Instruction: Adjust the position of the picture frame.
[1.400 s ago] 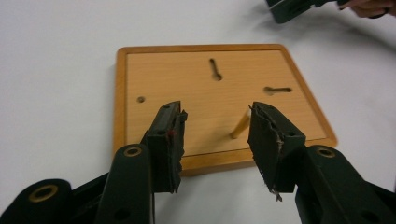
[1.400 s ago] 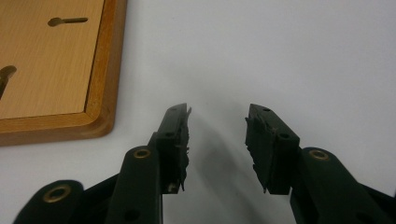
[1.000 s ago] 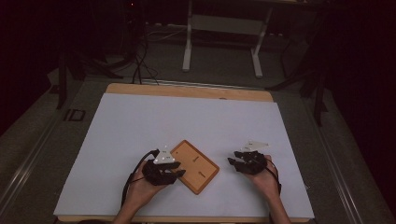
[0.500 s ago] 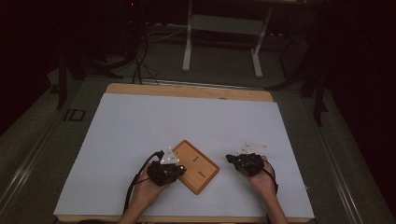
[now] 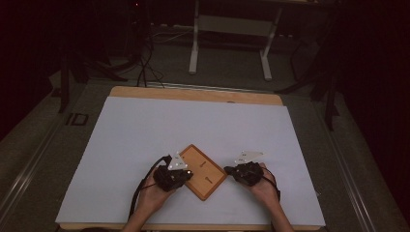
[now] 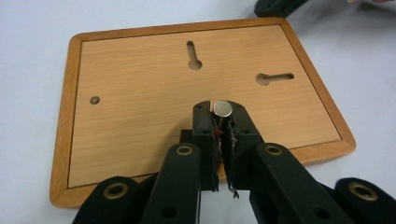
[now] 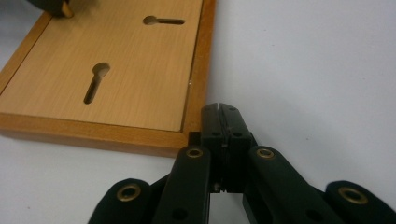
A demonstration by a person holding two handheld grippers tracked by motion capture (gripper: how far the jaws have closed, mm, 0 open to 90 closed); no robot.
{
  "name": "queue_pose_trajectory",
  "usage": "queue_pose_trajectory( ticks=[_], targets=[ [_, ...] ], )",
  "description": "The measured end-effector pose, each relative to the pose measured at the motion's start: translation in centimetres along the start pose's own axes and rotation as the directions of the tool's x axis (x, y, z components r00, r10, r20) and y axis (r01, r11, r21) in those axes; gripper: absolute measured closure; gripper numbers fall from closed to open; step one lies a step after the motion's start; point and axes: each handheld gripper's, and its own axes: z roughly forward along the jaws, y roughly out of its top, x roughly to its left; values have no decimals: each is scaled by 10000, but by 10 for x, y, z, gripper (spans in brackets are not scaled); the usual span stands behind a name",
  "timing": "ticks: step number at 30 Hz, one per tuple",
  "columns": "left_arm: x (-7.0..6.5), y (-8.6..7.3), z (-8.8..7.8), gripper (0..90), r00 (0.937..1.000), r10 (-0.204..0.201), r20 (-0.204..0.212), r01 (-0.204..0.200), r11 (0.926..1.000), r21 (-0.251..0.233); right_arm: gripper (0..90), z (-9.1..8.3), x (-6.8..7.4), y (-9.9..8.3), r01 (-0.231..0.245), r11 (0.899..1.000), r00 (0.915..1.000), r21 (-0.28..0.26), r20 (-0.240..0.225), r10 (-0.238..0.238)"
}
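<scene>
The wooden board (image 5: 203,172) lies flat on the white table cover (image 5: 145,135), at about 6 o'clock of the sheet near the person's edge, turned diamond-wise between the two hands. Its raised rim faces up and frames a recessed panel with two keyhole slots (image 6: 194,54) and one small round hole (image 6: 95,100); it reads as the back of a frame or plaque, laid down so that side can be worked on.

The left gripper (image 6: 222,112) is closed on a small metal cylinder (image 6: 222,108), which stands upright between the jaw tips over the panel, at 6 o'clock of the slots. The hold leaves the cylinder's flat end free, which would suit setting the piece down on the panel or into an opening; that purpose is a judgement.

The right gripper (image 7: 223,112) is closed with nothing between its jaws. Its tips rest low on the cover just beside the board's corner, at 3 o'clock of the board in the high view, probably placed to steady the board.

Surface: a plain white sheet over a wooden tabletop (image 5: 193,93), whose edge shows at 12 o'clock. Room: dark, with a white stand (image 5: 229,29) and floor cables (image 5: 145,58) beyond the table.
</scene>
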Motion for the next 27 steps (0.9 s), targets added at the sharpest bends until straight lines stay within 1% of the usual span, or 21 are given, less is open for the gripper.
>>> queue_pose_trajectory(
  ticks=[2, 4, 7, 8, 13, 18, 19, 20, 21, 22, 23, 27],
  targets=[
    [1, 0, 0, 845, 10000, -45, -4, 45, 10000, -6, 898, 0, 0, 0, 13, 10000, 10000, 10, -30, -13],
    [4, 0, 0, 845, 9997, -153, -212, 152, 9999, -64, 898, 0, 1, 0, 36, 10000, 9999, 67, -146, -35],
    [7, 0, 1, 845, 9991, -326, -288, 322, 9994, -131, 898, 1, 3, 0, 34, 9999, 9997, 101, -238, -31],
    [10, 0, 1, 845, 9985, -442, -335, 437, 9989, -155, 899, 1, 3, 1, -4, 9999, 9996, 115, -278, 7],
    [15, 0, 2, 844, 9952, -750, -634, 730, 9968, -330, 900, 2, 7, 1, -9, 9999, 9982, 129, -595, 17],
    [25, 1, 4, 844, 9889, -1112, -989, 1069, 9931, -483, 900, 3, 14, 2, 100, 9998, 9963, 162, -856, -85],
    [26, 2, 5, 845, 9872, -1205, -1041, 1157, 9919, -519, 900, 4, 17, 3, 150, 9998, 9952, 127, -965, -137],
    [29, 2, 6, 844, 9843, -1364, -1123, 1305, 9897, -584, 900, 4, 18, 3, 157, 9998, 9943, 103, -1057, -145],
    [30, 2, 6, 844, 9826, -1461, -1144, 1397, 9882, -624, 900, 4, 22, 5, 203, 9998, 9918, 77, -1267, -192],
    [30, 2, 6, 844, 9826, -1461, -1144, 1397, 9882, -624, 900, 4, 22, 5, 203, 9998, 9918, 77, -1267, -192],
    [36, 2, 7, 844, 9780, -1757, -1126, 1679, 9829, -755, 900, 5, 28, 7, 313, 9995, 9879, 44, -1524, -303],
    [42, 3, 8, 843, 9700, -2133, -1161, 2034, 9748, -919, 900, 9, 35, 10, 435, 9991, 9828, -1, -1794, -428]
  ],
)
